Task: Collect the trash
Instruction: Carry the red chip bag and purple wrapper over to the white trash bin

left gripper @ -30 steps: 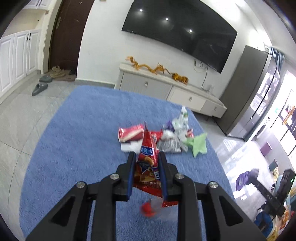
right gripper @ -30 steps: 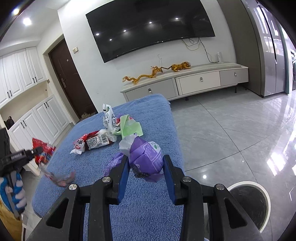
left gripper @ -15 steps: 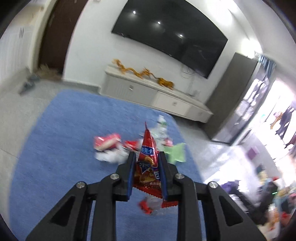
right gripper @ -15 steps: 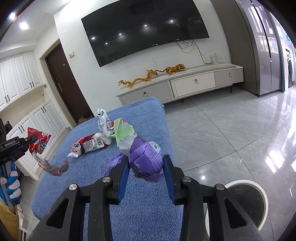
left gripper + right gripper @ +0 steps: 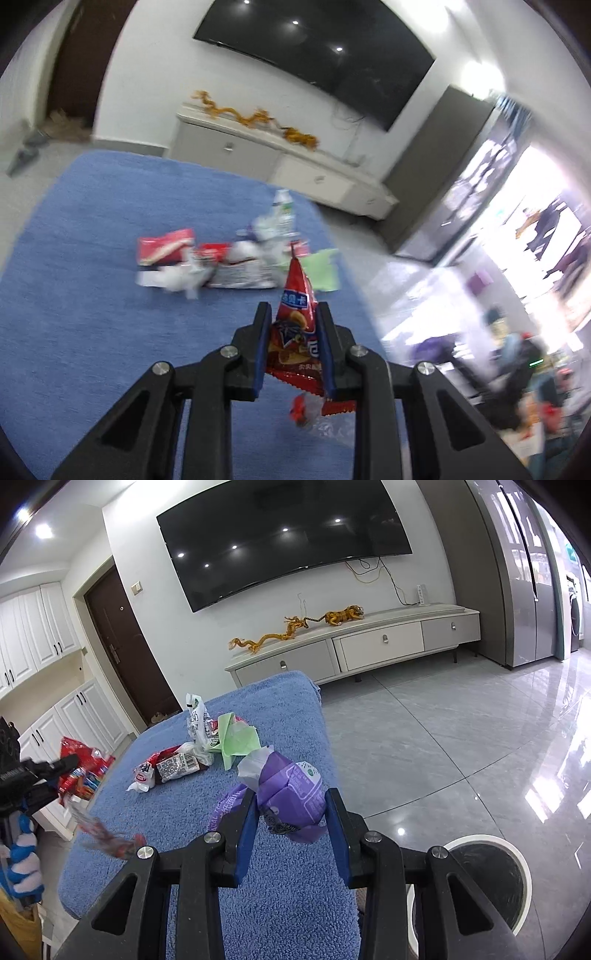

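Left gripper clamped on shiny red triangular snack bag, over blue towel-covered table. Right gripper pinching crumpled purple plastic wrapper near white-rimmed round bin. Dangling clear wrapper likely to shake loose mid-swing.

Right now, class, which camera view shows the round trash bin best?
The right wrist view: the trash bin sits on the floor at lower right, its white rim and dark inside visible, partly hidden behind the right gripper holding a purple wrapper. The blurred left wrist view does not show the bin.
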The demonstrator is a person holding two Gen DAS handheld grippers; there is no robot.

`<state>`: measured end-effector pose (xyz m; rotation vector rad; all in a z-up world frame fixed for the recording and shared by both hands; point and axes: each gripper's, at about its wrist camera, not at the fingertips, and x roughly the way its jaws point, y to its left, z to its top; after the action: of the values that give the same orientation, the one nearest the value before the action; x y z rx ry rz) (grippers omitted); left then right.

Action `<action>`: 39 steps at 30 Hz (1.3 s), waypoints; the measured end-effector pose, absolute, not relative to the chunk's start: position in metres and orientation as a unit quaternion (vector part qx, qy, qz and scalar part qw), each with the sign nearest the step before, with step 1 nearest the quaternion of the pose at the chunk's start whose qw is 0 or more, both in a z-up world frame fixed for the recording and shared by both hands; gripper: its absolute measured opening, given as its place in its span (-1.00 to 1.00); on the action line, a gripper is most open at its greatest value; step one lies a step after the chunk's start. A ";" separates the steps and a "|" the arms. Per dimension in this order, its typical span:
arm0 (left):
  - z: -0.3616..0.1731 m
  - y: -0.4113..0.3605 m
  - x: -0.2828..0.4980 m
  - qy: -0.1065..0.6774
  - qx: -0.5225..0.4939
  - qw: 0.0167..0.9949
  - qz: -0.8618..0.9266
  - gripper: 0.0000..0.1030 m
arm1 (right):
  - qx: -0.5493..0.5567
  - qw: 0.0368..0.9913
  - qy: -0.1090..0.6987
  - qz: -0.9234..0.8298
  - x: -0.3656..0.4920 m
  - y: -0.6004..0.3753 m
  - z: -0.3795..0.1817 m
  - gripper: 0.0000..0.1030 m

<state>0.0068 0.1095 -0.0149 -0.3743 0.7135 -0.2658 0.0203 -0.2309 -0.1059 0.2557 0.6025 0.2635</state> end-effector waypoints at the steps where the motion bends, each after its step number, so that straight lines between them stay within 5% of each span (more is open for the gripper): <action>1: -0.021 0.110 0.008 0.352 -0.170 0.913 -0.115 -0.53 | 0.124 0.938 0.296 0.129 0.021 -0.231 -0.106 -0.34; 11: -0.090 0.138 0.005 0.361 0.022 0.927 0.097 -0.53 | 0.115 0.938 0.304 0.122 0.023 -0.228 -0.108 -0.34; 23: -0.064 0.185 -0.006 0.342 -0.041 0.936 0.068 -0.58 | 0.104 0.938 0.304 0.130 0.026 -0.219 -0.107 -0.34; 31: -0.006 0.095 0.001 0.313 -0.041 0.945 -0.083 -0.58 | 0.118 0.944 0.285 0.118 0.019 -0.242 -0.105 -0.34; 39: 0.009 -0.078 0.037 0.338 -0.005 0.904 -0.261 -0.55 | 0.144 0.951 0.274 0.018 0.000 -0.330 -0.118 -0.34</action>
<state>0.0374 -0.0776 0.0091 -0.0097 0.6985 -0.5399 0.0001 -0.3300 -0.1183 0.2919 0.5571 0.0370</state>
